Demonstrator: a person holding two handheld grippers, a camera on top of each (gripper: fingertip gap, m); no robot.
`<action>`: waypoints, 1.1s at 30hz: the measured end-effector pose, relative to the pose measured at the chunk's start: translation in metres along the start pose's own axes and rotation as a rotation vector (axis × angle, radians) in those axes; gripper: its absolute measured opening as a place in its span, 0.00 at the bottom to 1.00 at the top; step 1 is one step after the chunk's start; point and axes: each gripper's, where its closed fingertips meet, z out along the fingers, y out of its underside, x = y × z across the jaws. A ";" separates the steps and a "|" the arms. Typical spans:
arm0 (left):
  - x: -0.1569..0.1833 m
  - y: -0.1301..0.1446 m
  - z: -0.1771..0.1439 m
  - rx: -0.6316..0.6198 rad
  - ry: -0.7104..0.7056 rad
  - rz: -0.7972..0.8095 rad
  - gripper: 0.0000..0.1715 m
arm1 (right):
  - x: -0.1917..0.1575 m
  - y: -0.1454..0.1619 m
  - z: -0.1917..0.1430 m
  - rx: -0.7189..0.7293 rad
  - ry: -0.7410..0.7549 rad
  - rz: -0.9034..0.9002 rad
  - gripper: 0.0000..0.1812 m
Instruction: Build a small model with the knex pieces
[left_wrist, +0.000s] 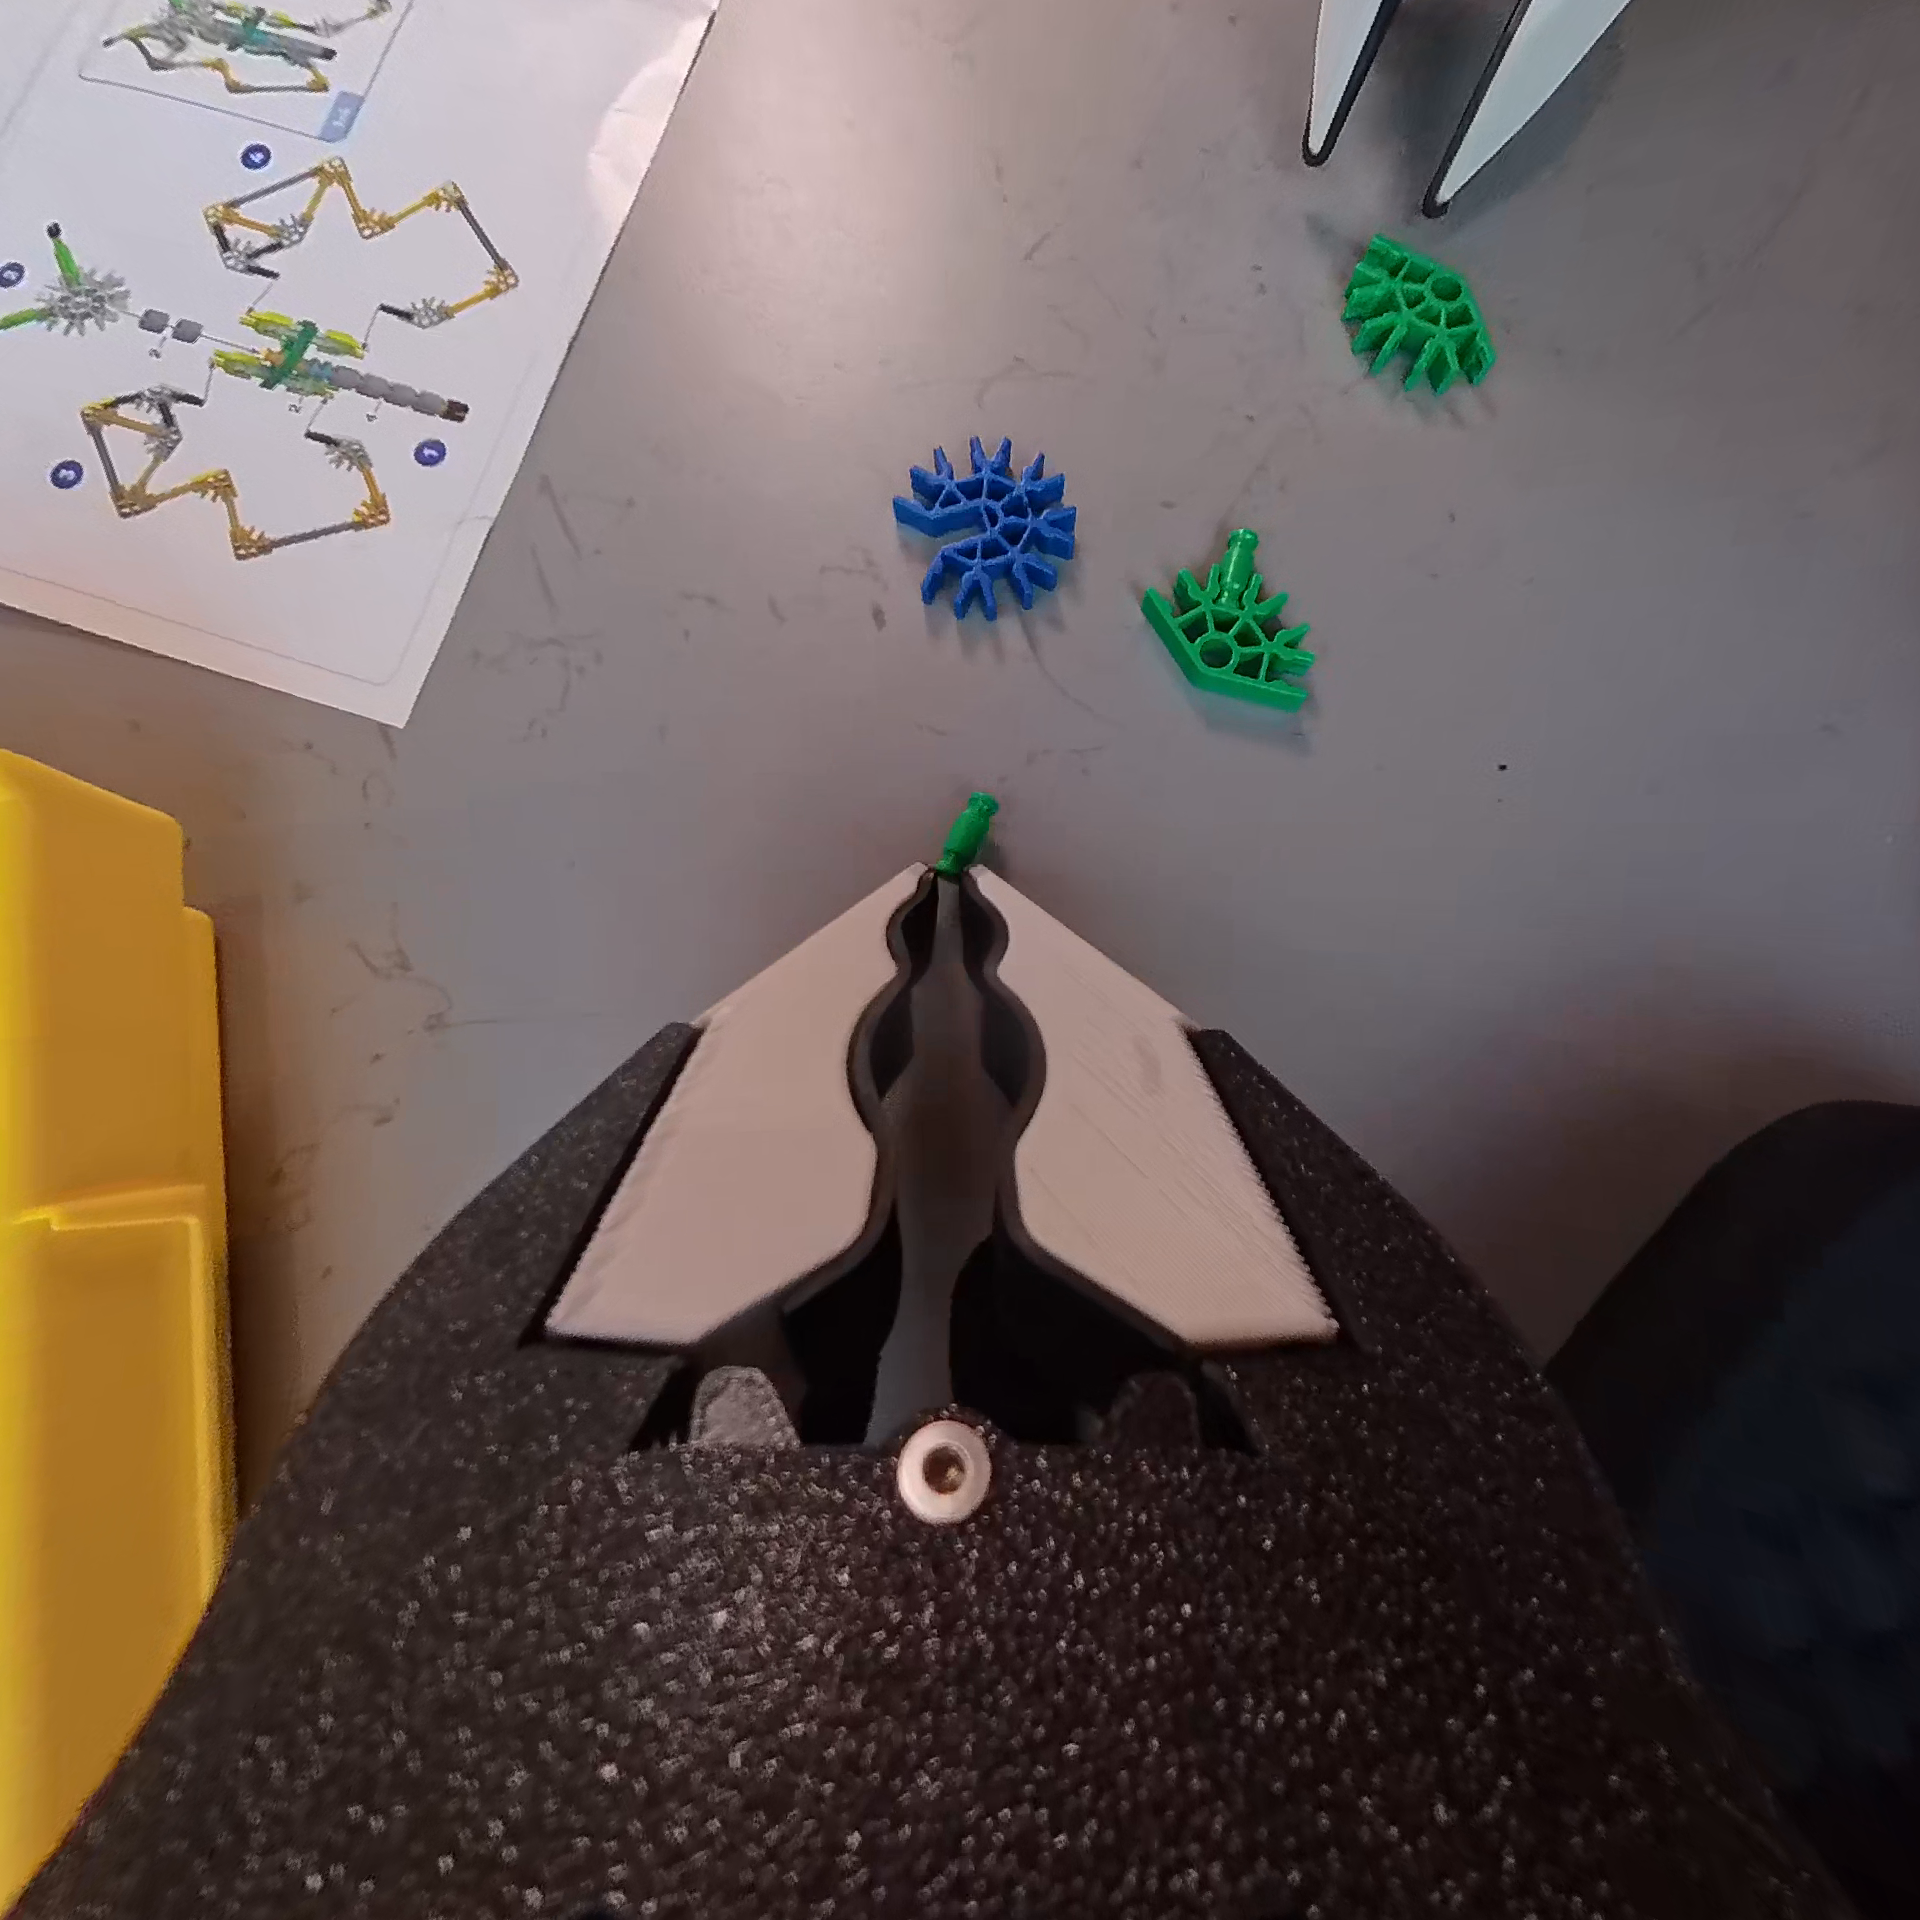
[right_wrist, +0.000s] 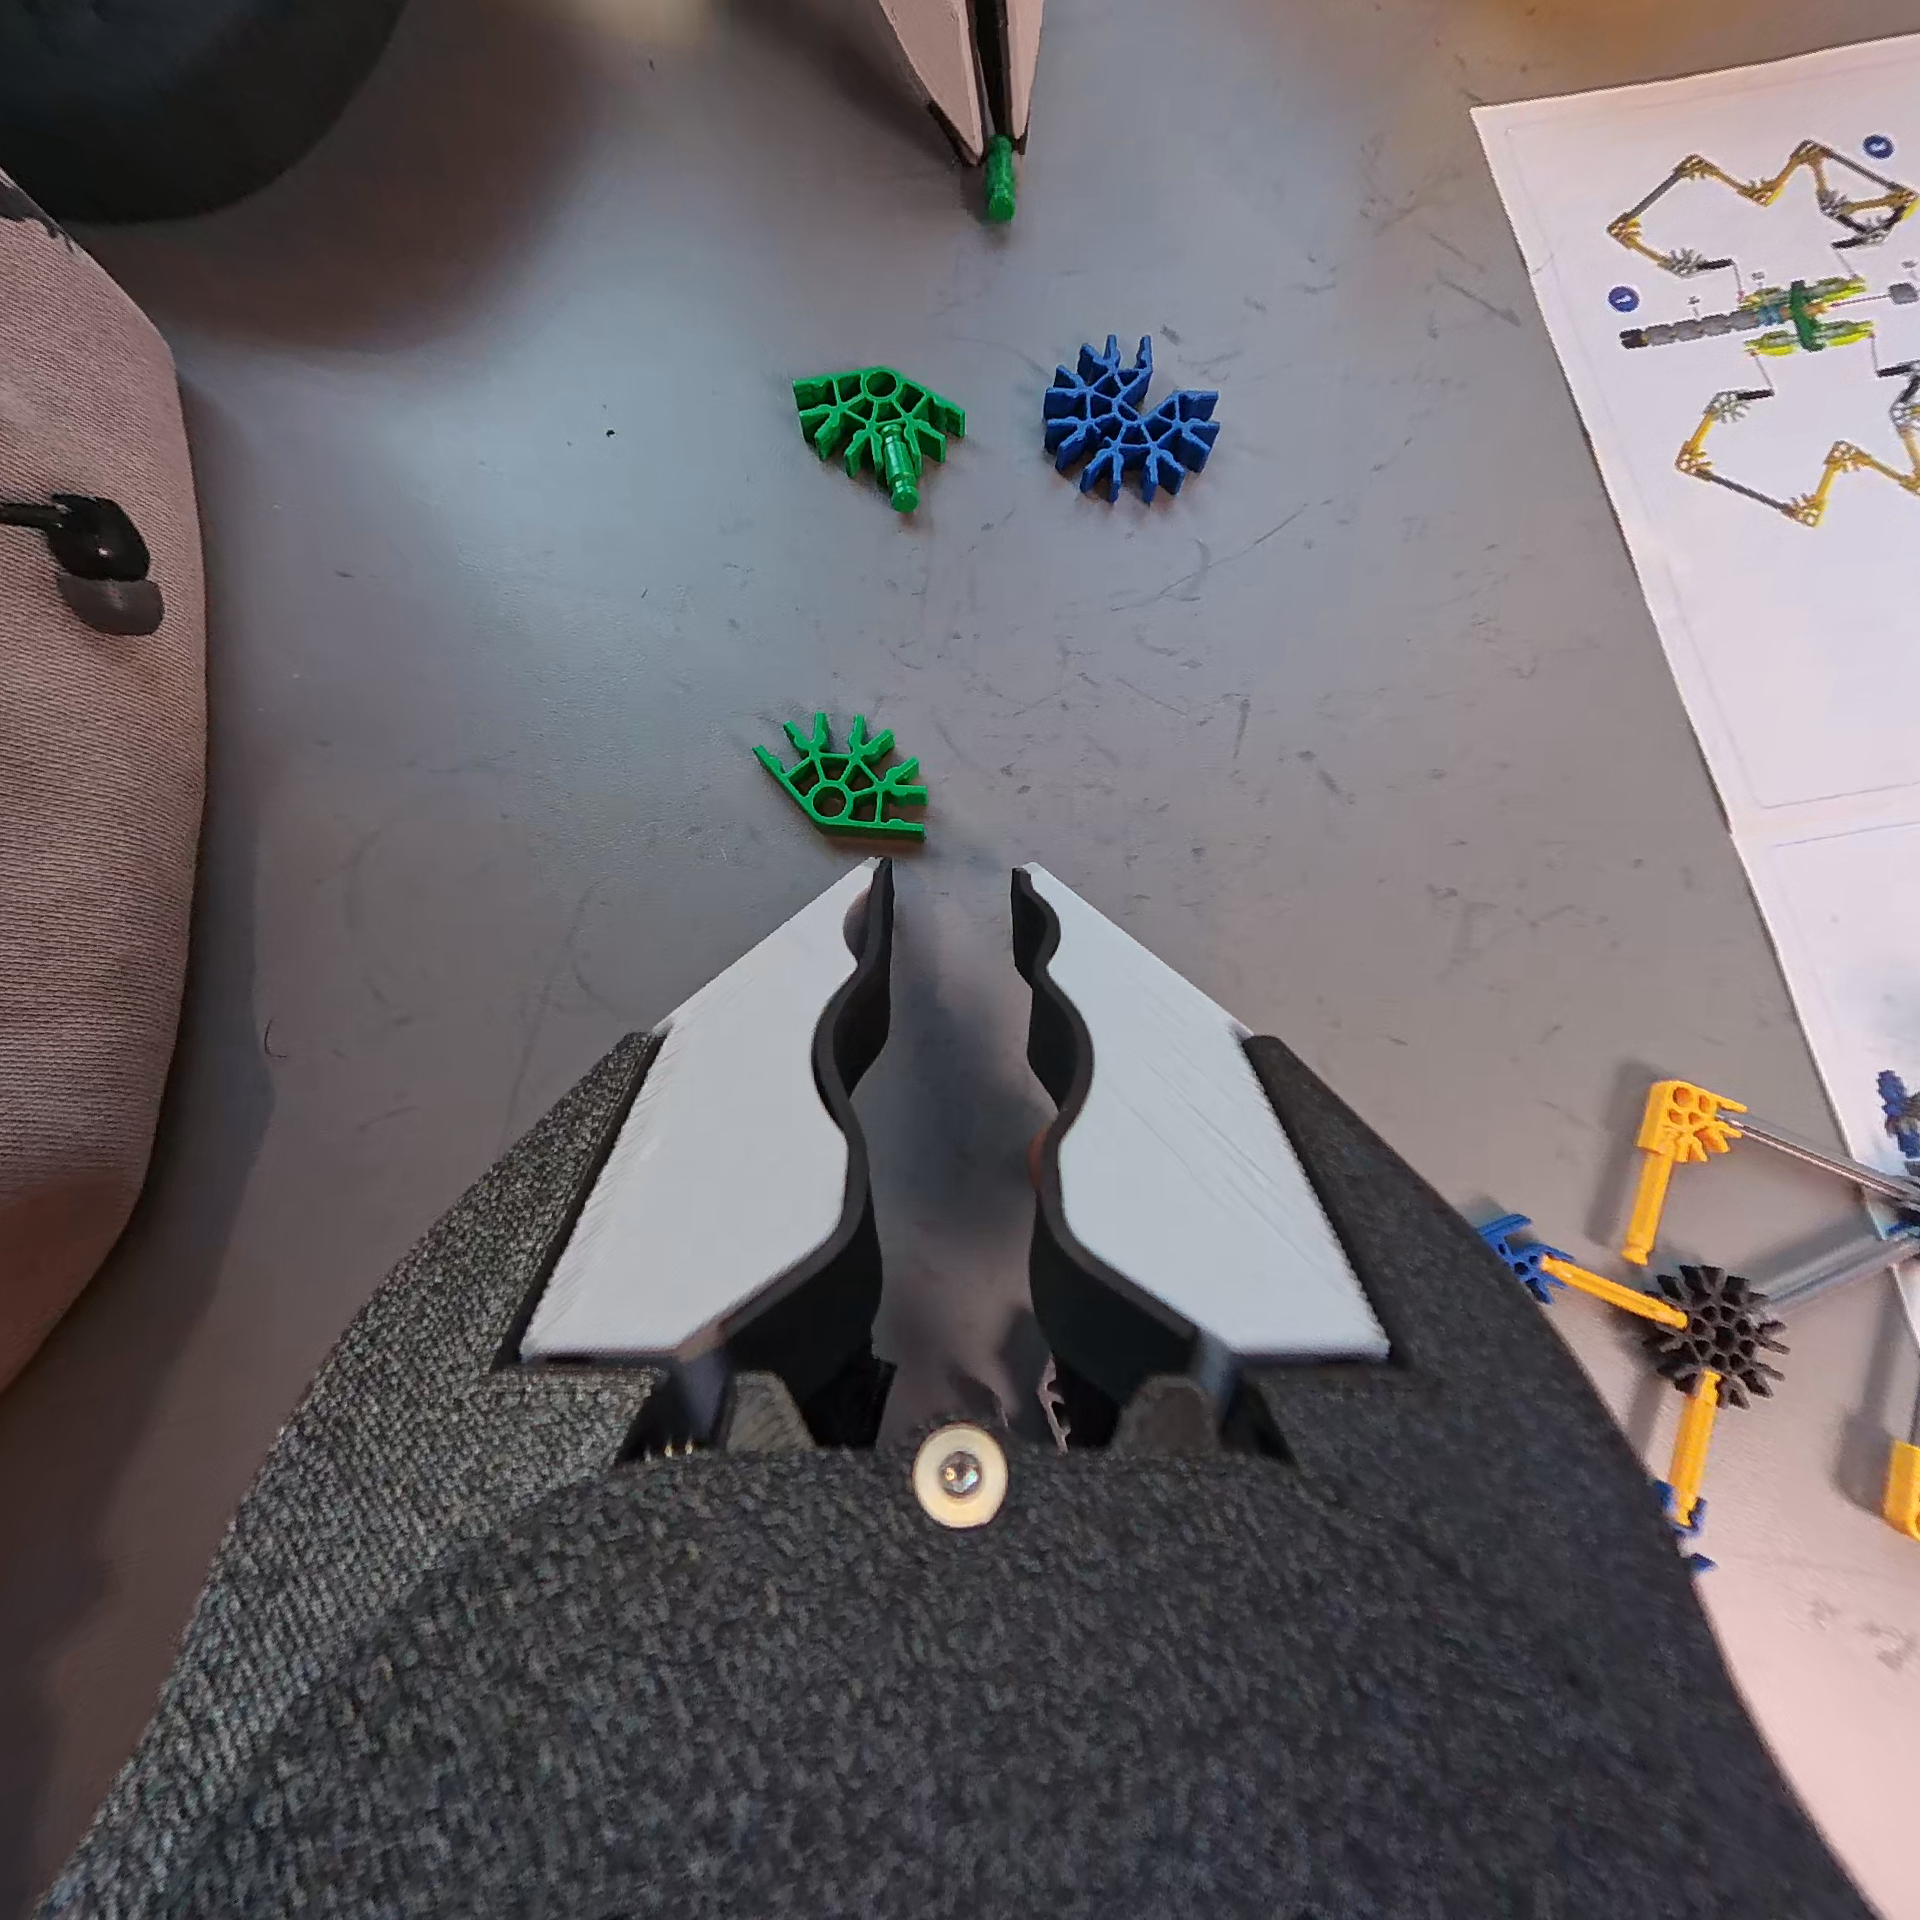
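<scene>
We see the left gripper (left_wrist: 948, 871) pinched tight on a small green rod (left_wrist: 966, 829), whose free end sticks out past the tips, just above the grey table (left_wrist: 727, 810). The right gripper (right_wrist: 951, 868) is parted by a moderate gap and holds nothing. Its left tip sits just beside a green fan-shaped connector (right_wrist: 847, 784), which lies flat on the table.

Between the two grippers lie two more pieces. One is a second green connector with a short green rod plugged into it (left_wrist: 1231, 634). Beside it, apart from it, is a blue connector (left_wrist: 987, 530) shaped like a toothed wheel with one notch missing.

The connectors are flat moulded plastic with open webbing and forked slots round the edge. The gripper fingers are smooth pale grey with wavy black inner linings, set in speckled black bodies. The table is dull grey and scuffed.

A printed sheet (left_wrist: 312, 312) with coloured diagrams lies at the table's edge. A yellow bin (left_wrist: 104, 1195) stands by the left gripper. Near the right gripper sits a partly built assembly (right_wrist: 1704, 1330) of yellow rods round a black hub.
</scene>
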 end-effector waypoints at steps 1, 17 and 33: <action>0.000 -0.004 -0.001 0.022 0.000 0.003 0.00 | 0.000 0.000 0.000 0.001 -0.001 0.001 0.12; 0.011 -0.050 -0.002 0.155 0.048 0.089 0.00 | 0.003 0.004 -0.006 0.002 0.017 -0.007 0.12; 0.074 -0.100 0.068 0.099 0.216 0.131 0.00 | -0.005 -0.012 -0.011 0.066 -0.002 -0.011 0.12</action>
